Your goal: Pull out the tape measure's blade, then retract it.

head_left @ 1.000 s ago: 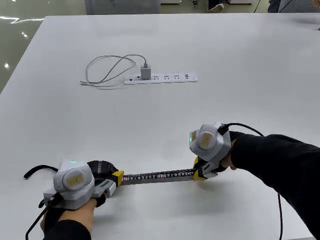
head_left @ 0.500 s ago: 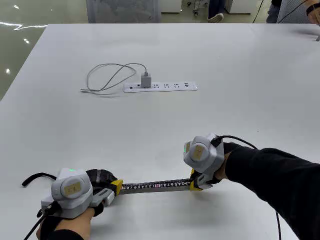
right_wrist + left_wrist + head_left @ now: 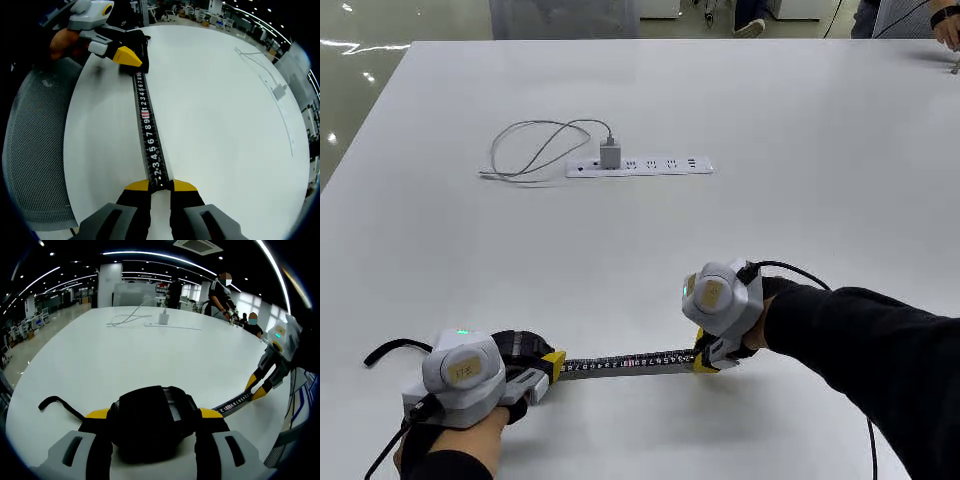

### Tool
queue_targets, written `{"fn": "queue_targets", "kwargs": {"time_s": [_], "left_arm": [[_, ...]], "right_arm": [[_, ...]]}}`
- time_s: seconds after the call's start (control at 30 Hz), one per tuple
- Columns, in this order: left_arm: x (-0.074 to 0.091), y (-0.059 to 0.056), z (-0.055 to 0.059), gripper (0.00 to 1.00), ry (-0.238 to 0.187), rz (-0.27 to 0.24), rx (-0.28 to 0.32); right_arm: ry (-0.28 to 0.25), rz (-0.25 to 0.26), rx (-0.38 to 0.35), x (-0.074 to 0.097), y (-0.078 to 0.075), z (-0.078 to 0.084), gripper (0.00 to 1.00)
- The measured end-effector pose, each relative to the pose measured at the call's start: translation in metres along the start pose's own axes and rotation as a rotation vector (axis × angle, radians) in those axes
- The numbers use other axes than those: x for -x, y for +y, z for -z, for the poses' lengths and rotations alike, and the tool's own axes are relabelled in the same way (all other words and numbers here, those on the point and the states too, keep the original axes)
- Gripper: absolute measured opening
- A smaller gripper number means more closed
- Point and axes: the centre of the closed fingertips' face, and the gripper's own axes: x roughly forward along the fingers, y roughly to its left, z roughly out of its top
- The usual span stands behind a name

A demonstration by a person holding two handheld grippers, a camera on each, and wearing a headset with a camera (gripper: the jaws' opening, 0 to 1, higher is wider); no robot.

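The black tape measure case [image 3: 152, 420] sits between the yellow-tipped jaws of my left gripper [image 3: 542, 365], which is shut on it near the table's front left. Its dark numbered blade [image 3: 625, 362] lies flat on the white table [image 3: 720, 200] and runs right to my right gripper [image 3: 704, 361]. In the right gripper view the blade [image 3: 148, 135] stretches from the case [image 3: 134, 47] down to my right gripper [image 3: 160, 186], which is shut on the blade's end. A black wrist strap [image 3: 390, 349] trails left from the case.
A white power strip [image 3: 640, 166] with a plugged-in charger [image 3: 610, 154] and a looped grey cable [image 3: 535, 145] lies further back on the table. People stand beyond the far edge [image 3: 220, 295]. A grey mesh chair [image 3: 35, 145] is beside the table.
My right gripper has moved left toward the case, and the exposed blade between the grippers is shorter. The left gripper still holds the case in place; the head camera has shifted slightly.
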Motion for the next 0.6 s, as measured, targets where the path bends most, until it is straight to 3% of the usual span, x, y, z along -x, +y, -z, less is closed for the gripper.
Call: {"fn": "queue_targets", "kwargs": {"time_s": [0.2, 0.6], "left_arm": [[-0.0002, 0.0, 0.0001, 0.63, -0.003, -0.002, -0.002], [-0.0002, -0.0002, 0.0, 0.63, 0.0, -0.003, -0.002]], "right_arm": [[-0.036, -0.013, -0.017, 0.0001, -0.0019, -0.0004, 0.1], [-0.025, -0.012, -0.013, -0.0029, -0.0018, -0.006, 0.1]]}}
